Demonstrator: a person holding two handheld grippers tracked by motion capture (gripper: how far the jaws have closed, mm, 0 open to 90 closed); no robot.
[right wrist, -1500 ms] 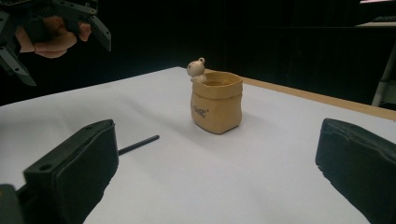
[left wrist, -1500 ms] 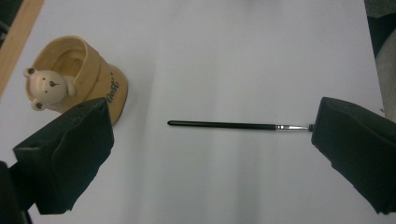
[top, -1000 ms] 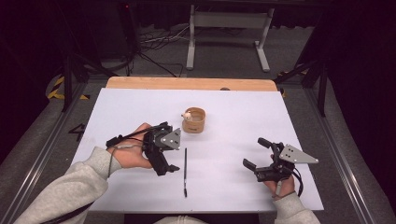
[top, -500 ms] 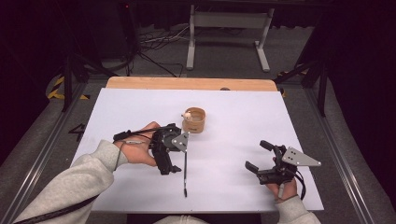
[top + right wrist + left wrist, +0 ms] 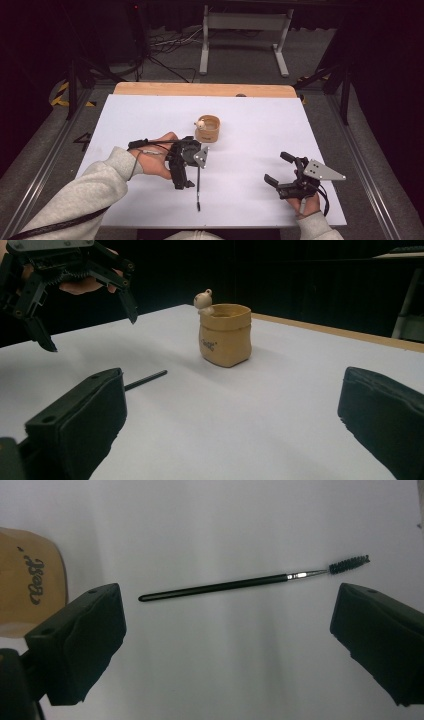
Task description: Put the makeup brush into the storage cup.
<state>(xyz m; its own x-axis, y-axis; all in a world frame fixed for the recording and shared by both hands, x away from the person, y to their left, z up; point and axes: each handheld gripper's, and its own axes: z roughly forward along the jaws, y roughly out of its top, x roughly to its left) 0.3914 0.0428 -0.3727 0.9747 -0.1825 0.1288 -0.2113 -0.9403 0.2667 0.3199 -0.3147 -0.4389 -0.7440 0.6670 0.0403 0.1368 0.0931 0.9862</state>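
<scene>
Table (image 5: pixel 260 107): white sheet across the middle of the high view, wooden edge at the top.
Pot (image 5: pixel 208 128): tan holder, centre of that view, well above the brush.
Left gripper (image 5: pixel 186 176): jaws spread wide, holding nothing, hanging over the brush.
Right gripper (image 5: pixel 280 169): lower right, jaws wide apart, empty.
Brush (image 5: pixel 252 581): thin black wand lying flat between the left jaws, bristles toward upper right.
Risk: the slim handle may roll or slip out if the jaws close off-centre or too high.
</scene>
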